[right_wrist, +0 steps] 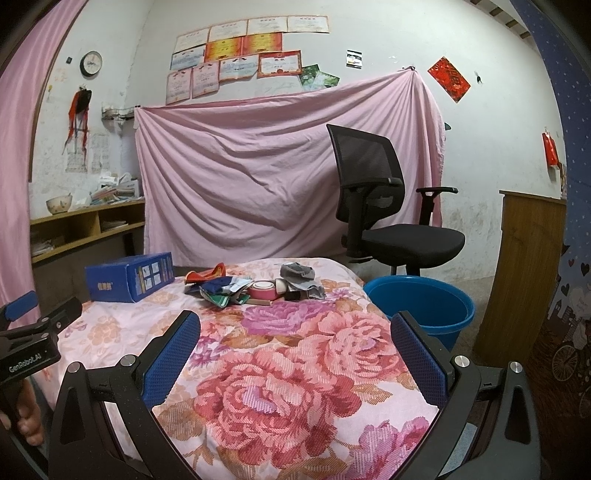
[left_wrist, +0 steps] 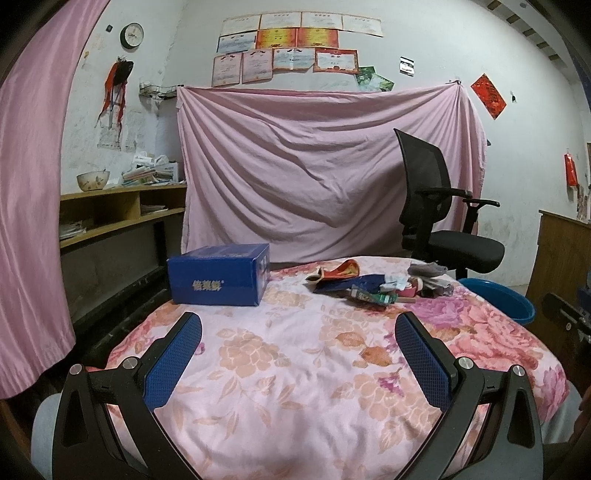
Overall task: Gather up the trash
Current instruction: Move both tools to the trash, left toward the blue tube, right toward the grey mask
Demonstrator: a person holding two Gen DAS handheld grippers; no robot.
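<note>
- I am looking across a table covered by a pink cloth woven with large rose and peach flowers (right_wrist: pixel 295 369); it fills the lower half of both wrist views.
- Behind it a pale pink sheet (left_wrist: pixel 325 166) hangs across a white wall with a row of framed certificates (left_wrist: pixel 291 48) and a round black-rimmed clock (left_wrist: pixel 132 35) above it.
- A black mesh-backed office chair (right_wrist: pixel 388 206) stands at the far right, and a wooden shelf unit (left_wrist: pixel 110 214) holding a bowl and stacked papers runs along the left.
- A round blue plastic basin (right_wrist: pixel 421 306) sits just off the table's right edge, lower than the tabletop.
- A dark blue cardboard box with printed lettering (left_wrist: pixel 218 275) rests on the far left of the cloth.
- The pile of mixed trash (right_wrist: pixel 255 284) (red and blue wrappers, a pink tape roll, grey crumpled fabric) lies at the far middle of the table, right of the box.
- My left gripper (left_wrist: pixel 298 332) hangs above the near cloth with its blue-padded fingers spread wide, holding nothing; the trash is well ahead and to its right.
- My right gripper (right_wrist: pixel 295 330) is likewise wide apart and empty, with the trash well ahead, slightly to its left, and the basin near its right finger.
</note>
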